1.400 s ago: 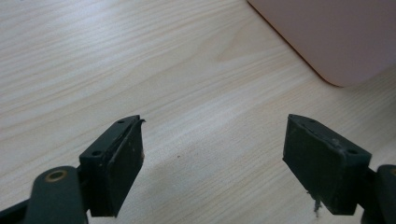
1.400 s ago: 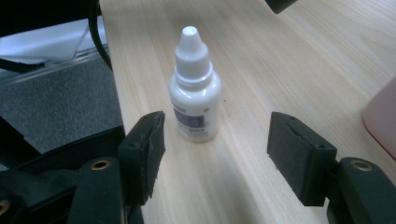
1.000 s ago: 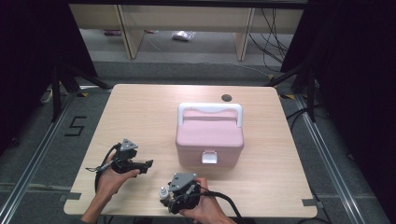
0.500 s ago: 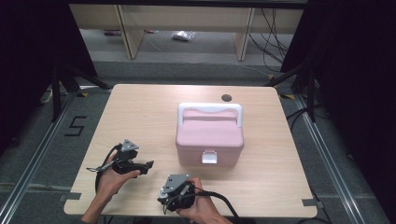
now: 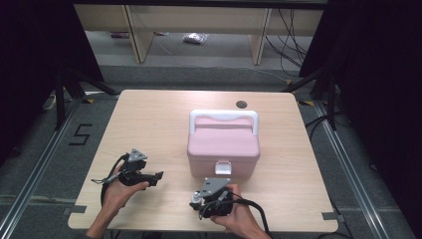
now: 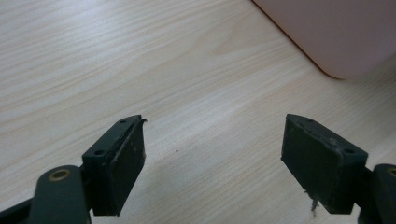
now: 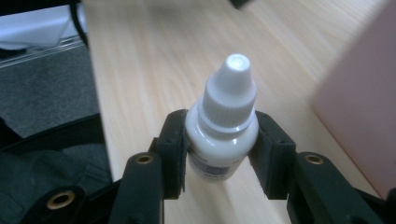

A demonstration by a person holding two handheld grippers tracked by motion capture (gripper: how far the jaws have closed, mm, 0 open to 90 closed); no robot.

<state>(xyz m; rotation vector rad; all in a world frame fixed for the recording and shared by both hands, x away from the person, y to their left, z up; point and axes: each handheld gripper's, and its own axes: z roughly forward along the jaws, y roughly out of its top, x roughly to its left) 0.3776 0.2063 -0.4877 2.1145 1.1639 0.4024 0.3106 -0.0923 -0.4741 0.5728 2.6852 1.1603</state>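
Observation:
A pink box [image 5: 223, 145] with a white handle [image 5: 224, 116] and a white front latch [image 5: 222, 167] sits shut at the middle of the wooden table [image 5: 154, 124]. In the right gripper view my right gripper [image 7: 219, 140] is shut on a small white dropper bottle [image 7: 224, 126] with a ribbed white cap, the pink box wall [image 7: 364, 107] at the right. From above, that right gripper [image 5: 199, 201] is near the front edge, below the box. My left gripper [image 5: 158, 175] is open left of the box; its pads [image 6: 123, 154] hold nothing, with the box's corner [image 6: 336, 37] ahead.
A dark round hole [image 5: 242, 104] marks the table's far edge behind the box. Metal rails [image 5: 30, 169] run along the floor on both sides, and a "5" [image 5: 79, 134] is marked at the left. Shelving legs [image 5: 132, 32] stand beyond the table.
My right gripper with the bottle has shifted slightly along the front edge below the box. The left gripper and the box have stayed put.

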